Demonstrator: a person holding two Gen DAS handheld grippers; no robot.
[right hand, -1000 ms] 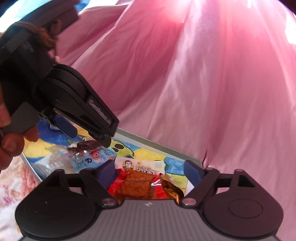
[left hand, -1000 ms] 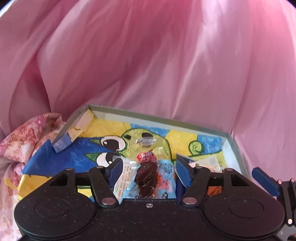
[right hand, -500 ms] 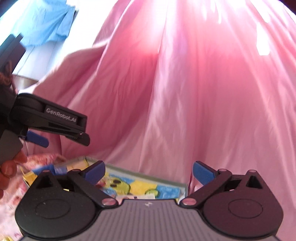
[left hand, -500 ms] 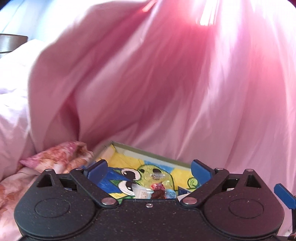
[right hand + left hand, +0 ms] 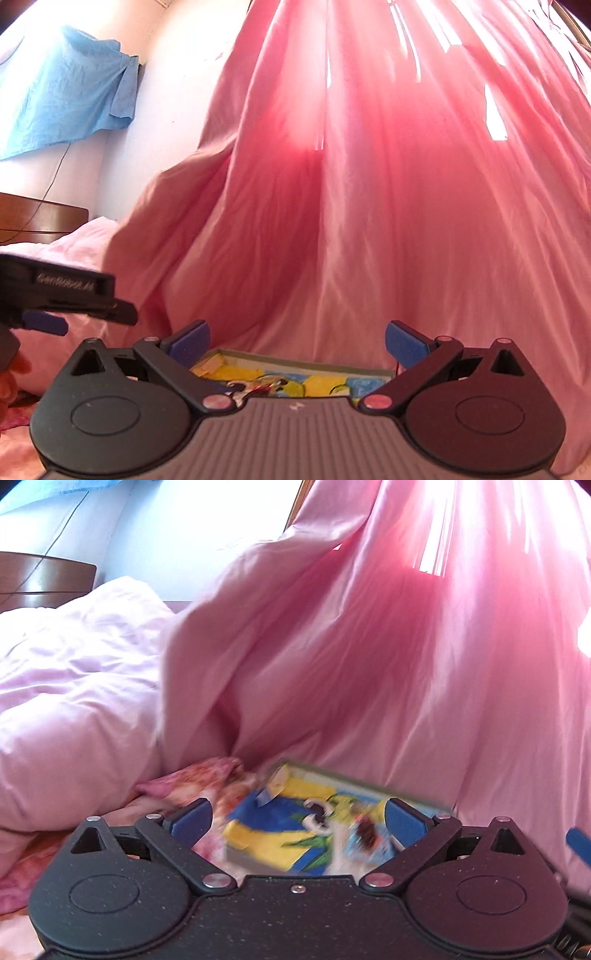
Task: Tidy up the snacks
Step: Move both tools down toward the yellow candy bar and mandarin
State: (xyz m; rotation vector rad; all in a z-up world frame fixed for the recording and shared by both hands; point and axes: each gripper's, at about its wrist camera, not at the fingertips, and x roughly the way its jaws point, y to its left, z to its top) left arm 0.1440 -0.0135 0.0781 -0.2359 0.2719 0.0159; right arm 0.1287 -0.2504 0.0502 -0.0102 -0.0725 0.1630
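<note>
Both grippers (image 5: 298,821) (image 5: 297,341) empty above tray (image 5: 258,849) (fingers (image 5: 190,819) spread)

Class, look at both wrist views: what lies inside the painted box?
Inside the painted box a blue snack packet with something dark on it shows, blurred. The right gripper's body covers the near part of the box, so anything lying there cannot be seen.

A tray (image 5: 332,771) is seen low ahead of the left gripper (image 5: 297,821), with snack packets (image 5: 365,836) lying in it. A curtain (image 5: 406,664) hangs behind it; a duvet (image 5: 74,701) is heaped to its left.
</note>
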